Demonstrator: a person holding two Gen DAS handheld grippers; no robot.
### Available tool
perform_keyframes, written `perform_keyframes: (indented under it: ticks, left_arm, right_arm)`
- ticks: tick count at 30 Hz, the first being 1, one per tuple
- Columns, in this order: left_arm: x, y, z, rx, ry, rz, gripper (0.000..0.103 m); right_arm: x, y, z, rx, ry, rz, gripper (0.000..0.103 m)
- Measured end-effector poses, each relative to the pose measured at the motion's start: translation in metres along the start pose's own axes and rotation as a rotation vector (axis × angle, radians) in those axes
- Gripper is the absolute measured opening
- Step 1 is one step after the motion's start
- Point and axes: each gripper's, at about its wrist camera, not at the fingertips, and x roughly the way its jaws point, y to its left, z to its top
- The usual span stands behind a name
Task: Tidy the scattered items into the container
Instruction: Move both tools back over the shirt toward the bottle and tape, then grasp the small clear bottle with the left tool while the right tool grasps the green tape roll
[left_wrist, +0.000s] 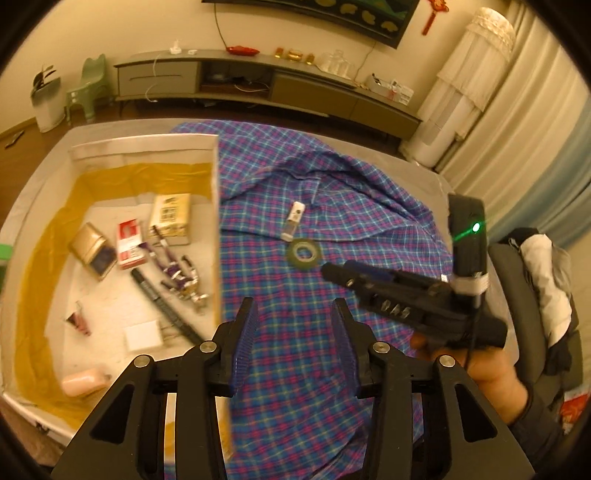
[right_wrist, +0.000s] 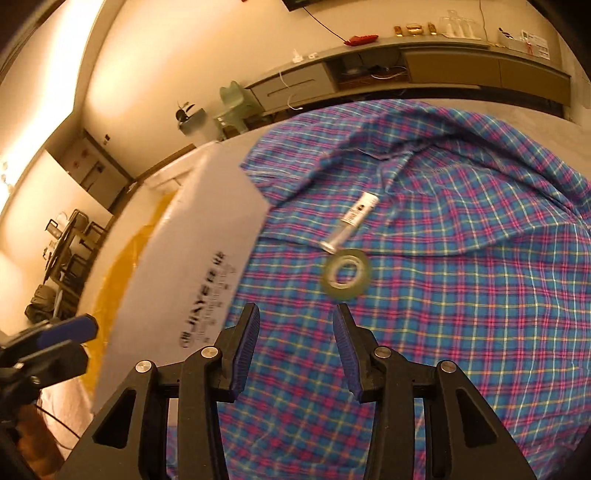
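Note:
A roll of clear tape (left_wrist: 304, 253) (right_wrist: 346, 272) and a small white tube (left_wrist: 294, 220) (right_wrist: 351, 221) lie on the plaid cloth (left_wrist: 314, 332) (right_wrist: 461, 295). A white cardboard box (left_wrist: 216, 206) (right_wrist: 207, 266) with a yellow lining stands to their left and holds several items: small boxes, a pen, a purple-and-silver trinket. My left gripper (left_wrist: 294, 314) is open and empty above the cloth beside the box wall. My right gripper (right_wrist: 296, 317) is open and empty, just short of the tape roll; it also shows in the left wrist view (left_wrist: 332, 271).
A low TV cabinet (left_wrist: 258, 85) (right_wrist: 406, 66) runs along the far wall. A green child's chair (left_wrist: 88, 88) and a white bin (left_wrist: 48, 103) stand at the back left. A dark chair with clothes (left_wrist: 535, 280) stands to the right of the table.

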Motion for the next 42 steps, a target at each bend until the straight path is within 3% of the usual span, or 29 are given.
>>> perform_keyframes:
  ticks: [3, 7, 11, 14, 16, 18, 24, 33, 35, 36, 39, 42]
  left_arm:
    - [0.017, -0.005, 0.01, -0.011, 0.016, 0.018, 0.044]
    - [0.035, -0.006, 0.023, -0.052, 0.029, 0.02, 0.044]
    - [0.049, -0.011, 0.047, -0.038, 0.027, 0.015, 0.047]
    - [0.069, -0.013, 0.064, -0.027, 0.045, 0.055, 0.047]
    - [0.083, -0.015, 0.071, -0.025, 0.068, 0.06, 0.047]
    - [0.099, -0.016, 0.077, -0.028, 0.09, 0.063, 0.047]
    - [0.156, -0.026, 0.086, 0.013, 0.185, 0.062, 0.047]
    - [0.223, -0.031, 0.087, 0.105, 0.241, 0.202, 0.047]
    - [0.231, -0.03, 0.087, 0.107, 0.249, 0.212, 0.047]
    - [0.232, -0.031, 0.086, 0.123, 0.223, 0.231, 0.046]
    - [0.232, -0.037, 0.085, 0.169, 0.209, 0.231, 0.02]
    - [0.231, -0.045, 0.081, 0.221, 0.199, 0.256, 0.02]
  right_arm:
    - [0.012, -0.001, 0.004, -0.036, 0.009, -0.037, 0.044]
    - [0.035, 0.0, 0.012, -0.103, 0.021, -0.1, 0.058]
    - [0.054, 0.001, 0.019, -0.168, 0.019, -0.154, 0.061]
    - [0.069, 0.001, 0.021, -0.222, 0.032, -0.194, 0.062]
    - [0.074, -0.004, 0.021, -0.232, 0.038, -0.216, 0.034]
    - [0.071, -0.015, 0.022, -0.205, 0.055, -0.227, 0.019]
    - [0.048, -0.055, 0.028, -0.069, 0.104, -0.183, 0.014]
    - [0.025, -0.066, 0.031, -0.069, 0.124, -0.094, 0.012]
    - [0.028, -0.069, 0.032, -0.047, 0.131, -0.071, 0.014]
    - [0.029, -0.07, 0.032, -0.039, 0.131, -0.062, 0.02]
    - [0.036, -0.076, 0.032, -0.032, 0.118, -0.065, 0.041]
    - [0.039, -0.082, 0.03, -0.028, 0.098, -0.064, 0.048]
